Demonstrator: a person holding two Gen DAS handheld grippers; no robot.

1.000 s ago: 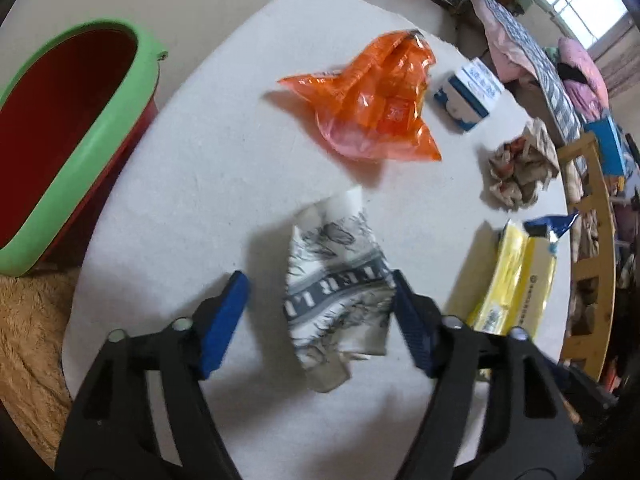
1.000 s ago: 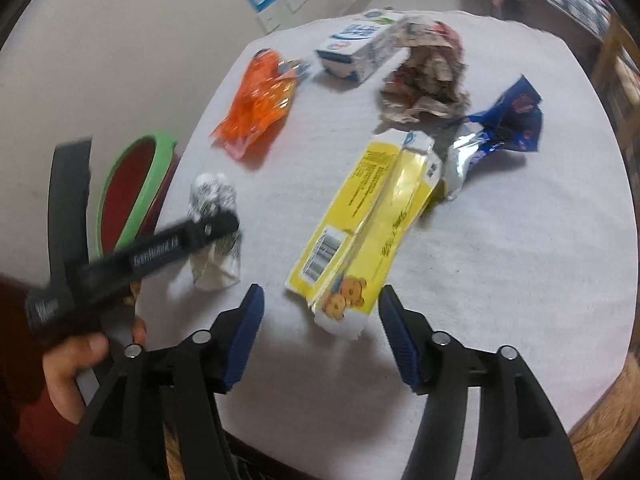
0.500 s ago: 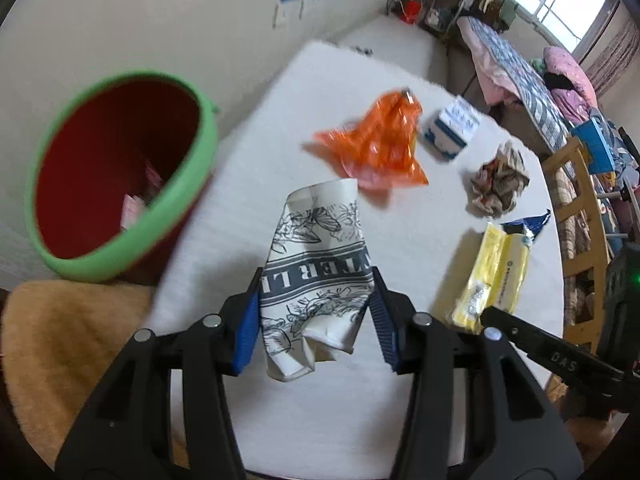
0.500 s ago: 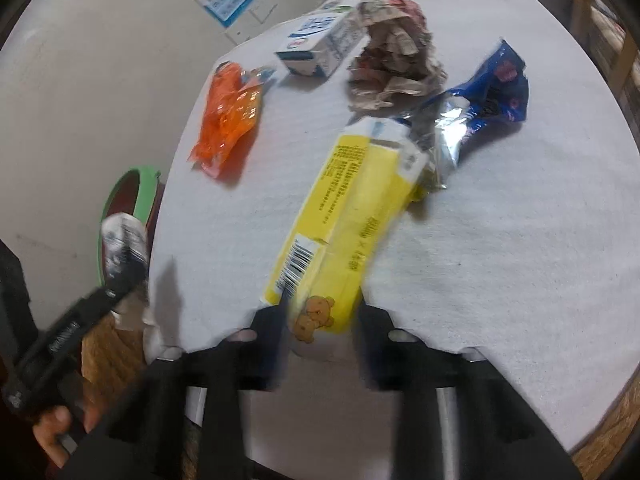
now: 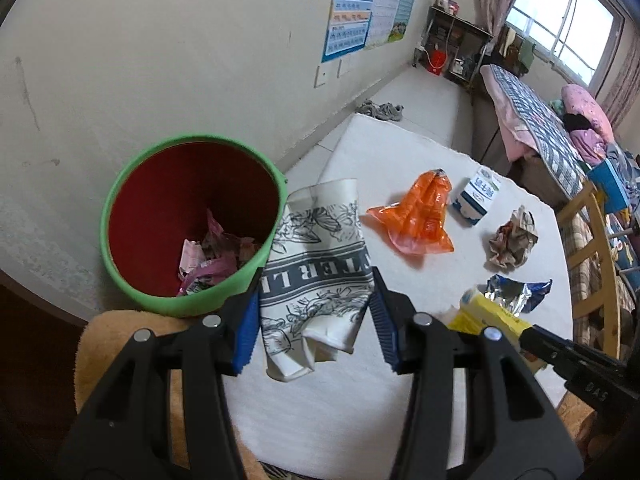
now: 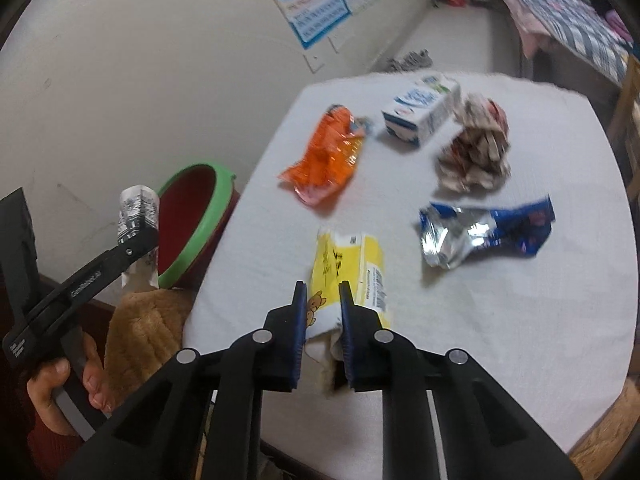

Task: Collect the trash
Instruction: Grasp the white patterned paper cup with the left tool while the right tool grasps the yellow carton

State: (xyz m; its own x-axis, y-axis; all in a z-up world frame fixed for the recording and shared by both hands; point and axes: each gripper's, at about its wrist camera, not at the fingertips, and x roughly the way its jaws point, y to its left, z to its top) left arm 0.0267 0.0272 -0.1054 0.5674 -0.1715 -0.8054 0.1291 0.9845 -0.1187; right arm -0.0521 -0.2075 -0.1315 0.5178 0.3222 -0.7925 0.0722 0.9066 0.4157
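Observation:
My left gripper [image 5: 314, 322] is shut on a crushed white paper cup [image 5: 316, 272] with grey print, held above the table edge beside the red bin with a green rim [image 5: 192, 224]. The cup [image 6: 138, 208] also shows in the right wrist view, next to the bin [image 6: 196, 224]. My right gripper [image 6: 323, 312] is shut on the near end of a yellow carton [image 6: 352, 268], lifted off the white table [image 6: 500, 320]. The carton's end [image 5: 486, 318] peeks in at the right of the left wrist view.
On the table lie an orange wrapper [image 6: 324, 160], a white and blue milk carton [image 6: 420, 112], a crumpled paper ball [image 6: 476, 148] and a blue foil wrapper [image 6: 480, 232]. The bin holds pink scraps [image 5: 212, 256]. A tan cushion [image 6: 148, 320] sits below the bin; a wooden chair [image 5: 592, 264] stands right.
The left gripper closed on the paper cup and lifted it toward the bin. The right gripper closed on the yellow carton's near end and raised it off the table.

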